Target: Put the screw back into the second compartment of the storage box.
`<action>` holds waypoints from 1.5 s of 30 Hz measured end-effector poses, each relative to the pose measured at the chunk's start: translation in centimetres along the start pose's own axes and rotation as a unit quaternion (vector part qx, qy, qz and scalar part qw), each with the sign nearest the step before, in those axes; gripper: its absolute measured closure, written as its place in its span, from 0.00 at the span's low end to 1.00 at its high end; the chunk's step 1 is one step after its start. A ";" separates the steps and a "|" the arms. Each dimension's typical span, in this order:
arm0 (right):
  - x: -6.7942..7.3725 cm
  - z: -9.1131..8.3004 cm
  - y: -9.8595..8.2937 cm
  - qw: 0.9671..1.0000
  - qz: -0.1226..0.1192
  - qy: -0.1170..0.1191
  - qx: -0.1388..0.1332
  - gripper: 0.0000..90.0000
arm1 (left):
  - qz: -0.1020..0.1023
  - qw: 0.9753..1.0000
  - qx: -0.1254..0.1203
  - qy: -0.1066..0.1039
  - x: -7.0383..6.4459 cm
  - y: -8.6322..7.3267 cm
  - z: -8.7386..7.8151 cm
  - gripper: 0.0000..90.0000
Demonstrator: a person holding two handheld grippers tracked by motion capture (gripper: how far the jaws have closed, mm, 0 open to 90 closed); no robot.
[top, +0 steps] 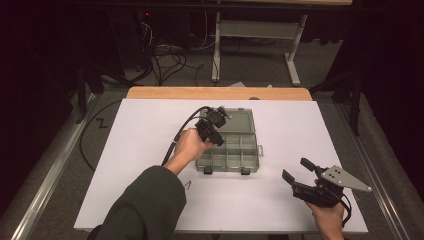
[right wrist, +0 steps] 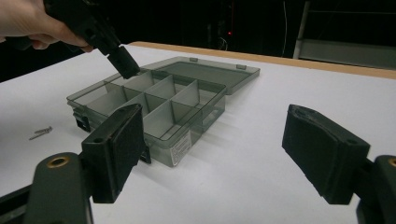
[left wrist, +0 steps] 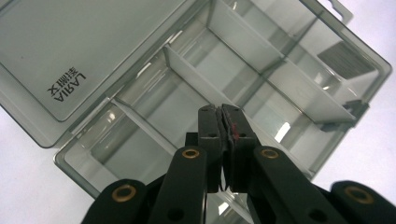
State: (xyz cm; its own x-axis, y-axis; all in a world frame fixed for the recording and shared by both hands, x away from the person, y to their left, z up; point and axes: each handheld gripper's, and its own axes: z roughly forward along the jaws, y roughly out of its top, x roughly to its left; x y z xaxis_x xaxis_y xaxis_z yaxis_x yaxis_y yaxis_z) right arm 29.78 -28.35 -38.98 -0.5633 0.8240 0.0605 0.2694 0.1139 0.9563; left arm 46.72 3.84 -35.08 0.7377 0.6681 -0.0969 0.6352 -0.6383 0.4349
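A smoky transparent organizer box lies open mid-table, its lid folded flat behind it. Dividers split it into several compartments, all bare. My left gripper hangs over the box's left side with its jaws pressed together just above a compartment; I cannot tell whether anything thin is pinched between them. My right gripper rests open near the front right of the table, pointing at the box with nothing between its pads. The left gripper dips into the box's far-left corner in the right gripper view.
Two small screws lie on the white sheet just in front of the box, also seen as screws left of it. A wooden table edge runs behind. Cables and a metal stand sit on the floor beyond.
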 end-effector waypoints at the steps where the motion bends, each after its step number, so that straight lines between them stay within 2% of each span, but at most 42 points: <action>1: 0.0 0.0 0.0 1.000 0.001 0.000 0.000 0.25 | -0.003 1.000 0.000 0.000 0.1 0.0 0.2 0.97; 6: 0.0 0.0 0.0 1.000 0.001 0.001 0.001 0.25 | -0.005 1.000 -0.001 0.012 0.3 0.1 1.0 0.97; 18: 0.0 0.0 0.1 1.000 0.000 0.002 -0.002 0.25 | -0.015 1.000 0.014 0.016 0.8 0.2 2.4 0.96; 20: 0.0 0.0 0.1 1.000 0.000 0.001 -0.001 0.25 | -0.017 1.000 0.011 0.015 0.9 0.2 2.3 0.94; 26: -0.1 0.0 0.1 1.000 0.000 0.000 -0.001 0.26 | -0.009 1.000 -0.014 0.020 0.5 0.1 1.3 0.80; 34: -0.1 0.0 0.0 1.000 -0.001 -0.002 0.002 0.26 | -0.002 0.999 -0.025 0.024 0.0 -0.6 -0.3 0.66; 36: -0.1 0.0 0.0 1.000 0.000 -0.004 0.003 0.26 | 0.001 0.999 -0.029 0.039 -0.2 -0.8 -0.7 0.58; 37: -0.1 0.0 0.0 1.000 0.000 -0.004 0.003 0.26 | 0.003 0.998 -0.032 0.045 -0.2 -1.0 -0.9 0.58; 45: -0.2 -0.2 0.0 1.000 0.000 -0.006 0.001 0.26 | 0.004 0.998 -0.041 0.054 -0.3 -2.0 -2.6 0.51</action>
State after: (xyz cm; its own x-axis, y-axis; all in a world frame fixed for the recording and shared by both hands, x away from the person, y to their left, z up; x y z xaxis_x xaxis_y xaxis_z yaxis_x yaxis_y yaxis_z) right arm 29.77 -28.60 -38.95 -0.5542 0.8305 0.0569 0.2703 0.1149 0.9559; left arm 44.59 5.88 -33.65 0.7110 0.7032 0.0015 0.6051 -0.6129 0.5082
